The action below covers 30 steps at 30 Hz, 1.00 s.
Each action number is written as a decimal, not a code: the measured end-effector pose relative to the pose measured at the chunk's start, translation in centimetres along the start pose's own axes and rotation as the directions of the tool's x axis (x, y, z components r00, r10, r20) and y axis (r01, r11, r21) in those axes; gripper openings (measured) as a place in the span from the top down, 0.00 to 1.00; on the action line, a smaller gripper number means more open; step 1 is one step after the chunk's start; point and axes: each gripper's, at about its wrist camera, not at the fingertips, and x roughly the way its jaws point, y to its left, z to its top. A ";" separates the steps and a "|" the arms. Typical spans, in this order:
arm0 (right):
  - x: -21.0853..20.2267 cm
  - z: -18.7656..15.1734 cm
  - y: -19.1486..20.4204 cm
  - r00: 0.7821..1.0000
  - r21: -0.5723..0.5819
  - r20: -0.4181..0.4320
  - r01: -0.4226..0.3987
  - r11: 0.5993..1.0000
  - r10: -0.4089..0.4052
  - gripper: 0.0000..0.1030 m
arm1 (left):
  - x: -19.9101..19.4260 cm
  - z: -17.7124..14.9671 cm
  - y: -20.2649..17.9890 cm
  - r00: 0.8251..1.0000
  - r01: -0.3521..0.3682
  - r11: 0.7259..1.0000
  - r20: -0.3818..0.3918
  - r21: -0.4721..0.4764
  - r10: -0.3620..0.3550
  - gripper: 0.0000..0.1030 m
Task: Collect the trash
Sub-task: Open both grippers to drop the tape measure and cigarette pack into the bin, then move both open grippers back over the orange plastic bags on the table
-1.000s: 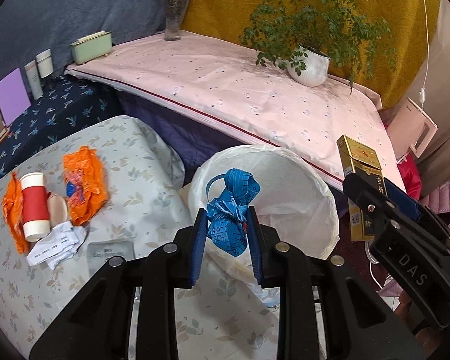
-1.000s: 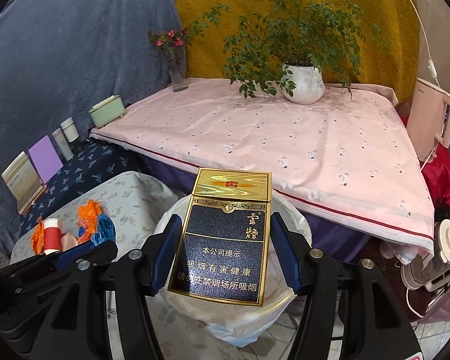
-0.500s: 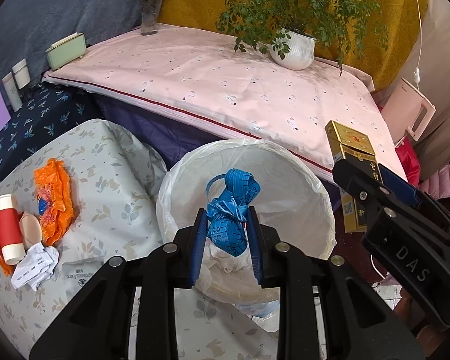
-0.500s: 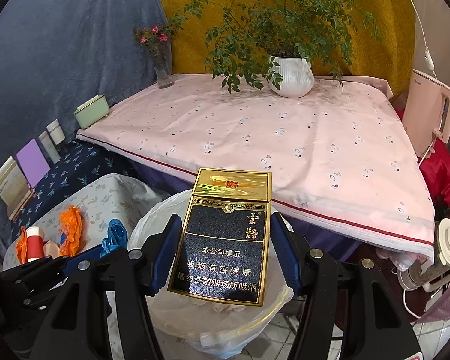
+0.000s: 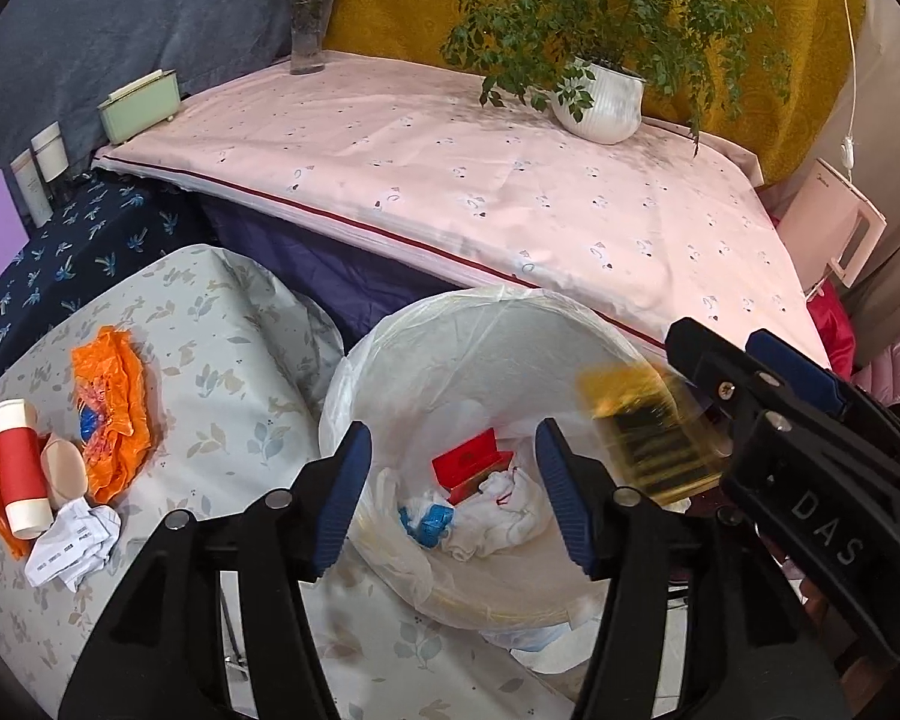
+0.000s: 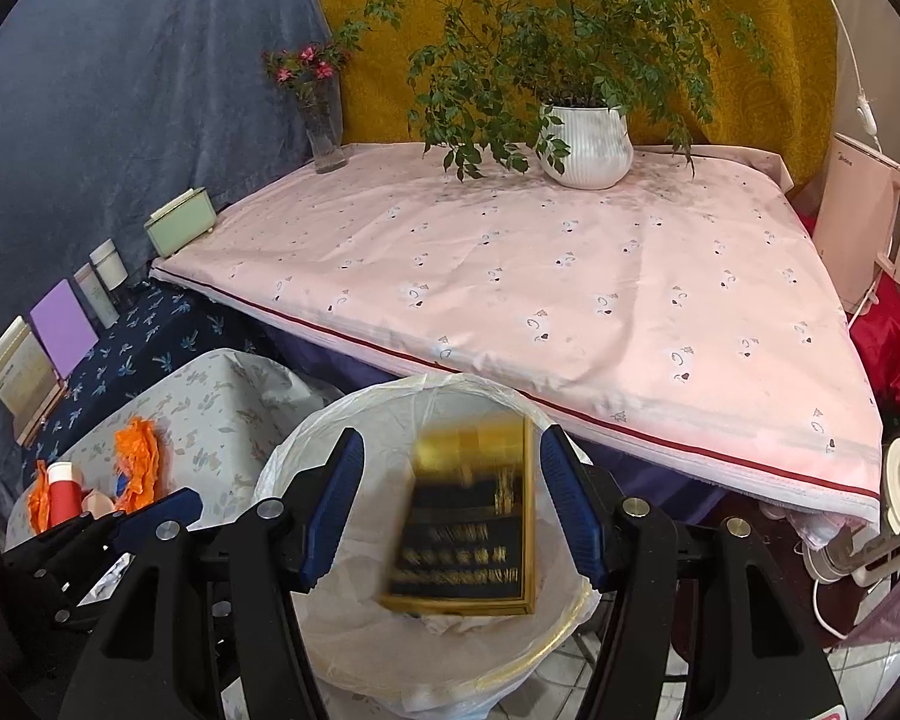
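A white-lined trash bin [image 5: 576, 330] stands below both grippers. My left gripper [image 5: 450, 498] is open and empty above it. The blue tape measure [image 5: 427, 517] lies inside the bin beside a red box [image 5: 471, 463] and white crumpled waste [image 5: 498, 519]. My right gripper [image 6: 450, 504] is open over the bin [image 6: 306, 450]. The gold-and-black cigarette box [image 6: 471, 519] is blurred in mid-fall between its fingers, and also shows blurred in the left wrist view [image 5: 642, 429]. On the floral table [image 5: 222, 360] lie orange wrappers [image 5: 111, 402], a red-and-white cup [image 5: 18, 477] and crumpled paper [image 5: 72, 543].
A pink-covered bed [image 6: 540, 276] lies behind the bin, with a potted plant [image 6: 585, 144], a flower vase [image 6: 324, 126] and a green box [image 6: 180, 228]. A pink appliance [image 6: 870, 228] stands at right. Cards and bottles [image 6: 66, 318] line the left wall.
Both grippers have opened. The blue tape measure has dropped from the left gripper into the bin. The cigarette box has left the right gripper and is falling.
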 end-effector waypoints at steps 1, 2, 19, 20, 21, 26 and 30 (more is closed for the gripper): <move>-0.1 0.0 0.0 1.000 0.002 0.001 -0.001 1.000 0.001 0.42 | 0.0 0.0 0.2 1.000 -0.004 1.000 0.001 -0.005 0.004 0.47; -0.1 0.1 0.0 1.000 0.002 0.003 -0.002 1.000 0.002 0.42 | -0.1 0.0 0.3 1.000 -0.005 1.000 0.002 -0.009 0.005 0.47; -2.4 -0.2 2.1 0.999 -0.032 0.029 -0.021 0.999 0.021 0.42 | -3.2 -0.5 3.3 0.998 -0.032 0.996 0.046 -0.078 0.035 0.47; -2.6 -0.2 2.3 0.999 -0.036 0.031 -0.022 0.999 0.023 0.42 | -3.5 -0.6 3.6 0.998 -0.034 0.996 0.049 -0.082 0.038 0.47; -2.8 -0.2 2.6 0.999 -0.040 0.034 -0.023 0.999 0.025 0.42 | -3.8 -0.6 3.9 0.998 -0.037 0.995 0.053 -0.089 0.042 0.47; -3.9 -0.1 3.9 0.998 -0.059 0.047 -0.037 0.998 0.040 0.42 | -5.2 -1.0 5.5 0.996 -0.051 0.992 0.071 -0.119 0.059 0.47; -4.6 -0.3 5.1 0.997 -0.078 0.055 -0.050 0.996 0.054 0.42 | -6.3 -1.4 7.1 0.993 -0.069 0.987 0.083 -0.148 0.082 0.47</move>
